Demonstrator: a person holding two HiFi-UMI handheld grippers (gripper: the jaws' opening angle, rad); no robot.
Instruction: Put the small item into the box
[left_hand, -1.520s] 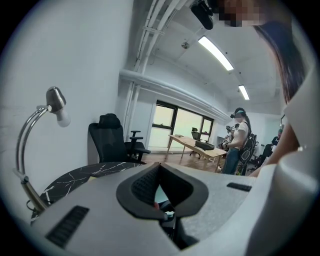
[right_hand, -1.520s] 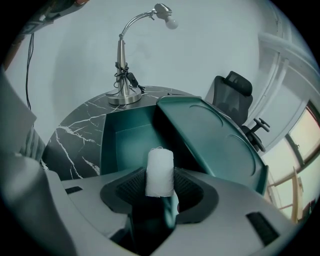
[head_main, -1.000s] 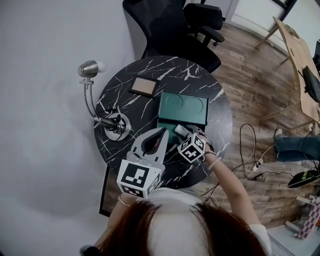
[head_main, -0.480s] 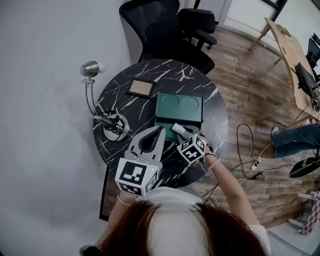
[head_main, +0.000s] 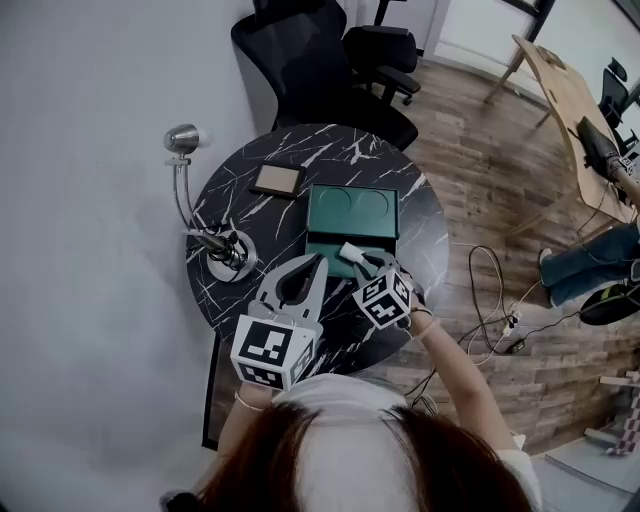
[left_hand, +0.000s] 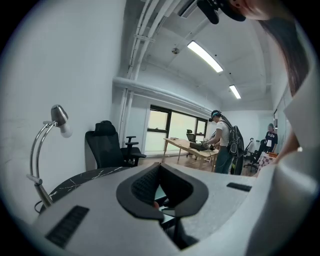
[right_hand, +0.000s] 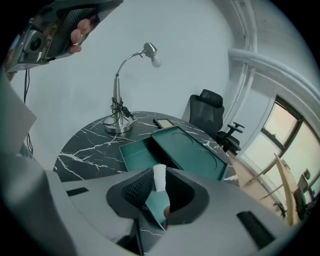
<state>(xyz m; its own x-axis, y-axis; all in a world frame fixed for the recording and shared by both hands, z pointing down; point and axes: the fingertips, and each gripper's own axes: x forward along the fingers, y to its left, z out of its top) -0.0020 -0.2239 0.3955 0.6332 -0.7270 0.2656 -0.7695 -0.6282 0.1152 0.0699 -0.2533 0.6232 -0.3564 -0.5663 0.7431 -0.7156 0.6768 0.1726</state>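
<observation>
Black marble table carries an open green box at its middle. At the box's near edge the right gripper has its jaws closing on a small white tube that stands upright between them. Just left of it, the left gripper has its jaws together and empty.
</observation>
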